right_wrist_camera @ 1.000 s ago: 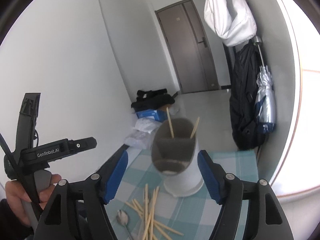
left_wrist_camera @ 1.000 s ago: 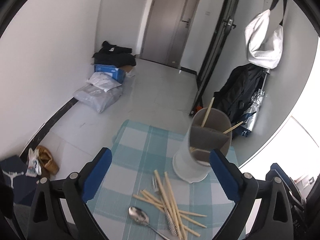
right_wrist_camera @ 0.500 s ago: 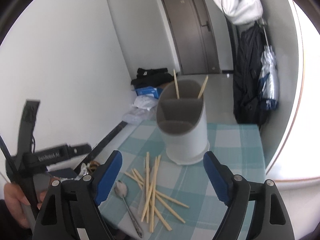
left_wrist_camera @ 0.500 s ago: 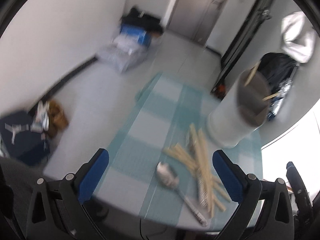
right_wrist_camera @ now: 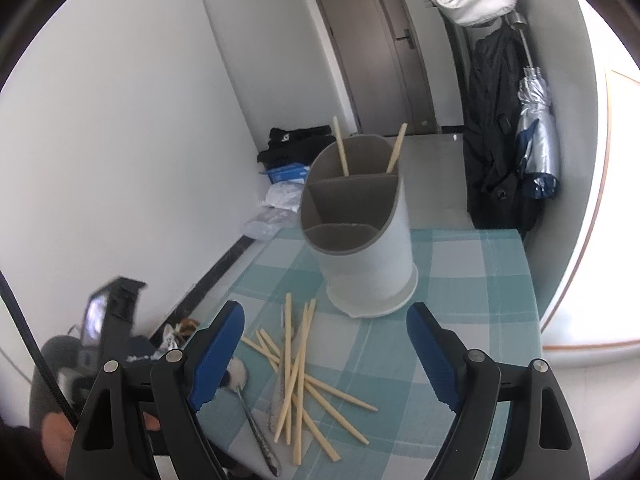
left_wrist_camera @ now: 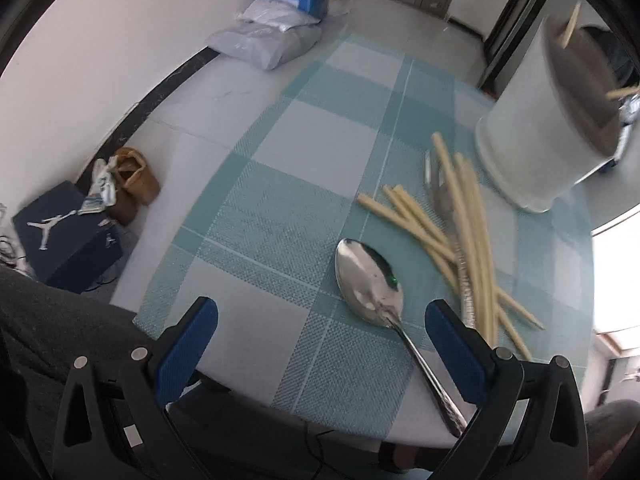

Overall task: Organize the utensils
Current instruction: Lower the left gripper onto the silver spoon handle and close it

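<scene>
A small tabletop (left_wrist_camera: 304, 168) covered in a teal and white checked cloth is filling both wrist views. The left gripper (left_wrist_camera: 322, 334) is pointing steeply down at it with its blue-padded fingers (left_wrist_camera: 188, 346) spread wide and pinching nothing. A metal spoon (left_wrist_camera: 370, 280) is lying on the cloth with its bowl just ahead of the gap between those fingers, nearer the right-hand one, and its handle is running back beside that finger toward the table's near edge.

To the right of the spoon a loose heap of pale wooden chopsticks (left_wrist_camera: 460, 224) is lying crossed over a metal fork (left_wrist_camera: 438, 188), which is mostly hidden beneath them.

The right gripper (right_wrist_camera: 326, 346) is hovering above the same heap, its fingers (right_wrist_camera: 434, 364) also standing far apart and empty, with the chopsticks lying below and between them.

Beyond the heap a white utensil holder (right_wrist_camera: 372, 256) is standing upright on the cloth. Its grey inside is split into three compartments. Two chopsticks (right_wrist_camera: 342, 150) are leaning in the farthest compartment; nothing is showing in the visible part of the other two.

Compared with a second ago, the left gripper has dropped and tipped downward, so the spoon and cloth now appear much closer, and the right gripper's fingers have widened slightly.
</scene>
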Tool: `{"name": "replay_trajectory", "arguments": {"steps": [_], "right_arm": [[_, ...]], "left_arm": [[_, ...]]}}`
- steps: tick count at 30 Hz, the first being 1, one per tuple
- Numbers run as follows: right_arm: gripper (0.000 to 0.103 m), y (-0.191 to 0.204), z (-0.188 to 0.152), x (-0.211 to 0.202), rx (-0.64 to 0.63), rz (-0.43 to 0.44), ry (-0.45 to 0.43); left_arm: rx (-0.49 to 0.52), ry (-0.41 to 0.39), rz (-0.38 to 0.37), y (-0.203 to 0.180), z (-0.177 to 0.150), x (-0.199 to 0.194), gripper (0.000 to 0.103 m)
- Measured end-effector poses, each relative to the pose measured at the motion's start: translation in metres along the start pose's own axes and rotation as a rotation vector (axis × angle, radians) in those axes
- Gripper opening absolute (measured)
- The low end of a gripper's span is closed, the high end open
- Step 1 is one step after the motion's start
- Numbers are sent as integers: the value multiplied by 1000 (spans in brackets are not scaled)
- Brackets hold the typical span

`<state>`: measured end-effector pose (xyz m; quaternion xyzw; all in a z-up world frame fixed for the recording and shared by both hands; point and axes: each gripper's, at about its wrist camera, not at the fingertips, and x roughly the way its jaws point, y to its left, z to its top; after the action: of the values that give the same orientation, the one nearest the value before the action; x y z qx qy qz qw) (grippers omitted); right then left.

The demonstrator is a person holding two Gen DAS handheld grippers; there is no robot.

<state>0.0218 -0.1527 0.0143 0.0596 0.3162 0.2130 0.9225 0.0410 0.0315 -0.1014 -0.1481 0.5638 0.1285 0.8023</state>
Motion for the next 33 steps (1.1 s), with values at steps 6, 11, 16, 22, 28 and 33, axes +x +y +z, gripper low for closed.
{"name": "replay_trajectory", "arguments": {"steps": [6,11,16,22,28,33], "right_arm": [[84,-21,2,-6,84,29,-11],[84,-31,4,-10,125,60,-8],[84,-38,5,-16,151,76,-15],[84,-42,3,-21,166,83,-17],[84,-43,2,-23,174,78,-17],[84,-41,1,-23,162,60,-14]], "left_arm": [[-24,58,80,-9,1,16,101],[-35,46,112,-15,4,18,100],[-50,19,104,-24,9,14,81],[-34,-5,93,-31,12,10,33],[-30,-21,82,-32,15,11,31],[-18,-35,45,-28,19,12,30]]}}
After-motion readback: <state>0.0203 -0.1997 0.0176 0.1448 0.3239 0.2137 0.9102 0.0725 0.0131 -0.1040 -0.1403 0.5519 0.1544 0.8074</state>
